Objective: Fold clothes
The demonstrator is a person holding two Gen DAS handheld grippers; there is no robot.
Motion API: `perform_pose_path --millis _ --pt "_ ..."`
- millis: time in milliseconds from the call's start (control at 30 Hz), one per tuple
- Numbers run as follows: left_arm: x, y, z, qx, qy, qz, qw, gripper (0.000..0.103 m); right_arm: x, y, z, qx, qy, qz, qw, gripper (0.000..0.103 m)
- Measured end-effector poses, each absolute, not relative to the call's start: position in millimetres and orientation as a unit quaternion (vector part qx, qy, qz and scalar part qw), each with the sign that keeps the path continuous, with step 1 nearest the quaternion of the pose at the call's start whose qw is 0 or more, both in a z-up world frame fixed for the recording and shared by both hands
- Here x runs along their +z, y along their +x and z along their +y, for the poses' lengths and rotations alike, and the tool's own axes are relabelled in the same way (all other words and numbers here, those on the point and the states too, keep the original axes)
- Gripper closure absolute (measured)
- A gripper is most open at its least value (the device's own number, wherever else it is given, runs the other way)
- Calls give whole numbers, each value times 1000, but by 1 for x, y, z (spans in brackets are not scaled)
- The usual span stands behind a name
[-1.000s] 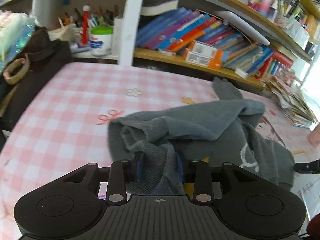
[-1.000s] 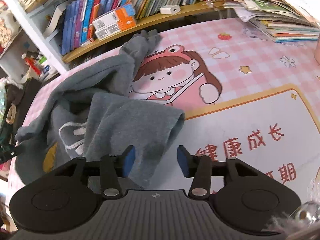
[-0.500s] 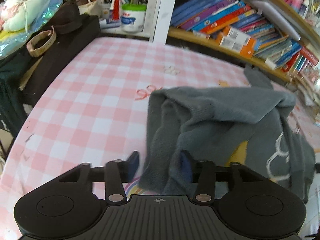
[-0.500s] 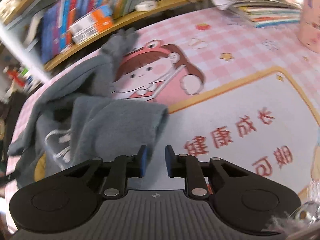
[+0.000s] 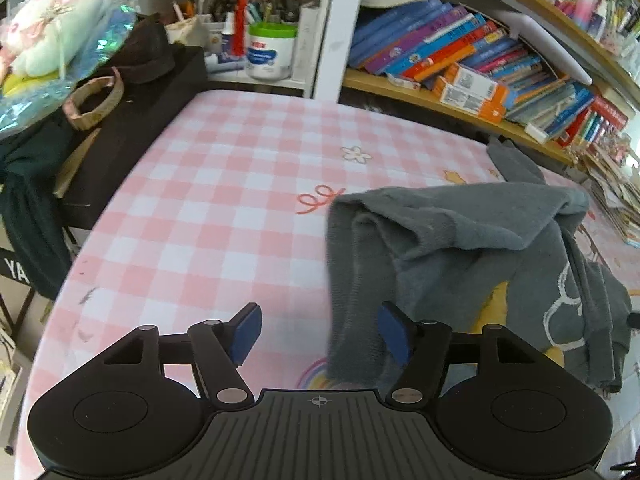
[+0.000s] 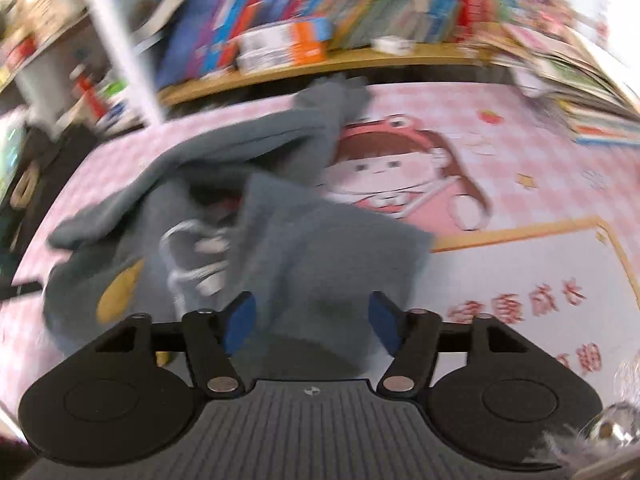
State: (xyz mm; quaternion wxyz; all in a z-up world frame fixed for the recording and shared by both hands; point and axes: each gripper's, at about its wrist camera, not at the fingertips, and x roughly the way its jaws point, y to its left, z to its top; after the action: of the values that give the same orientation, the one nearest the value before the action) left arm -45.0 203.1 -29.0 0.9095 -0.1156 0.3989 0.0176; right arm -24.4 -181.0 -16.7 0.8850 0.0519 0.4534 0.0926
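Observation:
A grey sweatshirt (image 5: 460,248) lies crumpled on the pink checked tablecloth (image 5: 224,208), with a white and yellow print showing. My left gripper (image 5: 320,334) is open; the garment's left edge hangs down between its blue pads, nearer the right one. In the right wrist view the same sweatshirt (image 6: 320,248) lies bunched, one sleeve stretched toward the shelf. My right gripper (image 6: 310,320) is open, with a grey flap lying between its pads. That view is motion-blurred.
Bookshelves (image 5: 460,64) full of books line the far side of the table. A black box (image 5: 132,96) with a hat and bangle stands at the left edge. Stacked magazines (image 6: 580,96) lie at the right. A cartoon girl print (image 6: 392,176) covers the cloth.
My left gripper has opened and let go of the sweatshirt's cuff, which now lies on the table. My right gripper narrowed, then opened wide, and swung over the garment.

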Motion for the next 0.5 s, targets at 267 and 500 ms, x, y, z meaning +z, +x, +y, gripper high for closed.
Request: perform_pose_path --millis 267,500 --pt "-23 -32 178 -132 -152 360 911 58 -25 -31 -147 95 -8 468 879 38" --pt "-49 -14 150 -160 -139 423 881 74 -15 -48 -159 47 -21 444 895 38"
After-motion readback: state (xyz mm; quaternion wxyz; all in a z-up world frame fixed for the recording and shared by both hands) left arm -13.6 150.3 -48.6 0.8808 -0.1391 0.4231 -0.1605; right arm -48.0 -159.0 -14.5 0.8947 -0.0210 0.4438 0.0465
